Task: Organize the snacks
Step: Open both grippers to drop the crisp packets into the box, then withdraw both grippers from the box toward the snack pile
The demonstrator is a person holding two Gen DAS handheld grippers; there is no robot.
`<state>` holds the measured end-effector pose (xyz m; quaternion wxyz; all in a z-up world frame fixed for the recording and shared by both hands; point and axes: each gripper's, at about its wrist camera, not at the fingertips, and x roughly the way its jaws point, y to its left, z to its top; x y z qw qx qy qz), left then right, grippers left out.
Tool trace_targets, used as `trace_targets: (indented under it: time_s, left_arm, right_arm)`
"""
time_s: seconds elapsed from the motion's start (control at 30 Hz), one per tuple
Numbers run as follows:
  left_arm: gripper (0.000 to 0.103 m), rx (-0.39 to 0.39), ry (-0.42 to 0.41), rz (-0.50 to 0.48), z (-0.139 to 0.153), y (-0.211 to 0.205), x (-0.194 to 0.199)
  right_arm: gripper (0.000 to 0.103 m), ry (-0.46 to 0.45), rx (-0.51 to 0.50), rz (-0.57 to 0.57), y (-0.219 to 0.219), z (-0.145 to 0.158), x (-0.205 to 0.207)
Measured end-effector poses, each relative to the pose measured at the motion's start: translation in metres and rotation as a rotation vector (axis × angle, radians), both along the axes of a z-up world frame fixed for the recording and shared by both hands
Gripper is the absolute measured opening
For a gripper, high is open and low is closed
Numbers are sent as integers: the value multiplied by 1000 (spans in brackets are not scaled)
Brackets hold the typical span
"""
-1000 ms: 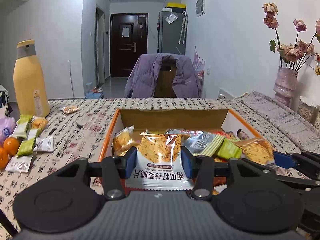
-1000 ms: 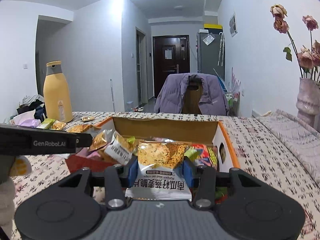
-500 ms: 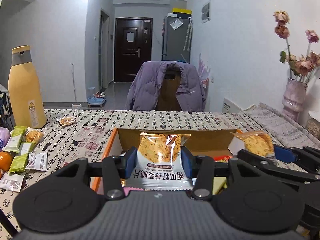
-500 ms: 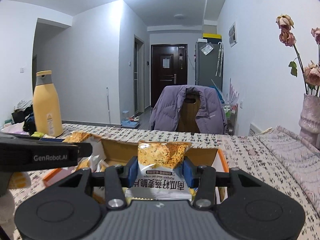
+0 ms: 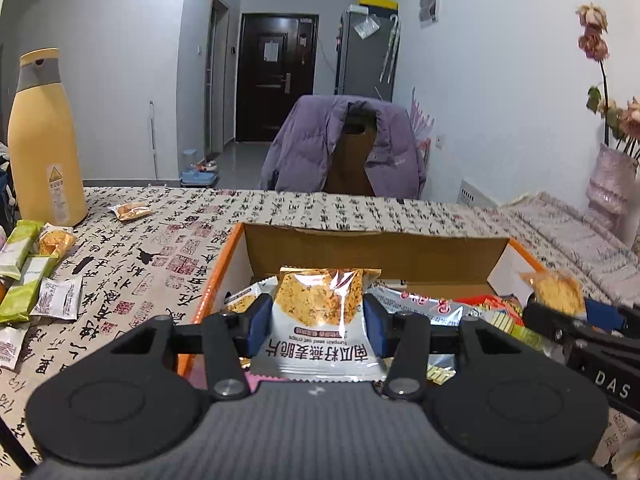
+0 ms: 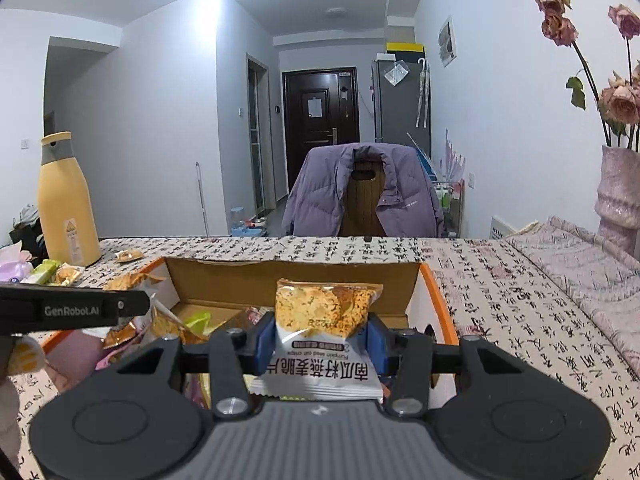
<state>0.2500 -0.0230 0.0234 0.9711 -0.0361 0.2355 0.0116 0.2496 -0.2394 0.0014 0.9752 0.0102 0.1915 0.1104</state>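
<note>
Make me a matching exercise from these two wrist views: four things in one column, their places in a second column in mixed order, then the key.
Things
1. yellow bottle
2. purple jacket
3. oat crisps packet
4. pink vase

Places
A. draped over the chair behind the table
B. at the right end of the table, holding dried roses
C. between the left gripper fingers, above the cardboard box
D. standing at the left of the table, near loose snack packets

Pairs: 1-D, 2-A, 3-C, 4-B
</note>
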Motion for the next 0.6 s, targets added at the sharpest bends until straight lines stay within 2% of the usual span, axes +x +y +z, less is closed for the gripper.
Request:
trace_targets:
  time_s: [0.03,0.07,0.1,0.13,0.2,0.37,0.6]
  left_arm:
    - [63,-2,-12,0,0,1,-2]
    - [78,-5,-26,7,1,2,-4]
    - [88,-9,-41,14,2,2,-6]
    - [103,-13,-58,22,4,3,-9]
    - [103,-12,-98,39,5,3,-14]
    - [103,-8,-74,48,5,3,-9]
    - [103,-10,-70,51,5,4,-9]
  right_arm:
    - [62,1,-1,-3,-1,-1,-2]
    - [82,-5,-1,-6,-1,-1,-3]
    - [99,-14,0,-11,-1,0,-4]
    - [103,-26,1,-18,-1,0,-6]
    - [103,-31,-1,-21,-1,0,-6]
    - [103,-5,-12,-46,-3,-4,-2]
    - [103,-19,-7,-64,-7,0,-3]
